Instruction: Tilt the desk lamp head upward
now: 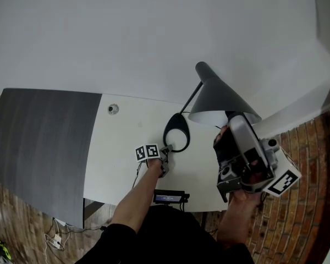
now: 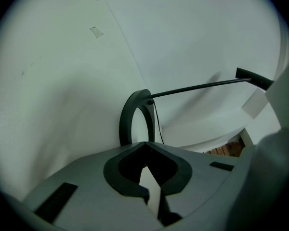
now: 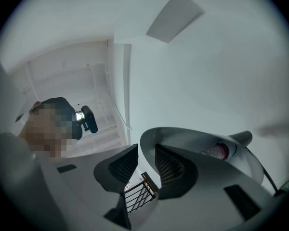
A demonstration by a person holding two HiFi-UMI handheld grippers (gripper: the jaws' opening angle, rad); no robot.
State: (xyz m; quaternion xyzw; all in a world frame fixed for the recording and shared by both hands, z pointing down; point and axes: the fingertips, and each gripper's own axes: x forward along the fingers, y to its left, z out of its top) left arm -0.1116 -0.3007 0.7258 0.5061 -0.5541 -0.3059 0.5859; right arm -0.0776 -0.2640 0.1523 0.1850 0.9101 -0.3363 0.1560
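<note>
A desk lamp stands on the white desk (image 1: 126, 164). Its grey cone shade (image 1: 220, 95) hangs on a thin black rod (image 2: 197, 87) that rises from a black ring base (image 1: 177, 132). My left gripper (image 1: 166, 154) is low on the desk at the ring's near edge. In the left gripper view its jaws (image 2: 145, 146) meet around the ring base (image 2: 132, 121). My right gripper (image 1: 229, 126) points up at the shade's near rim. In the right gripper view the shade's rim (image 3: 147, 141) sits between the pads of the right gripper (image 3: 145, 160), and the bulb (image 3: 216, 151) shows inside.
A dark grey panel (image 1: 44, 142) adjoins the desk on the left. A round cable grommet (image 1: 113, 109) sits far left on the desk. A small black device (image 1: 170, 197) is at the front edge. Brick floor (image 1: 313, 180) lies to the right, a white wall behind.
</note>
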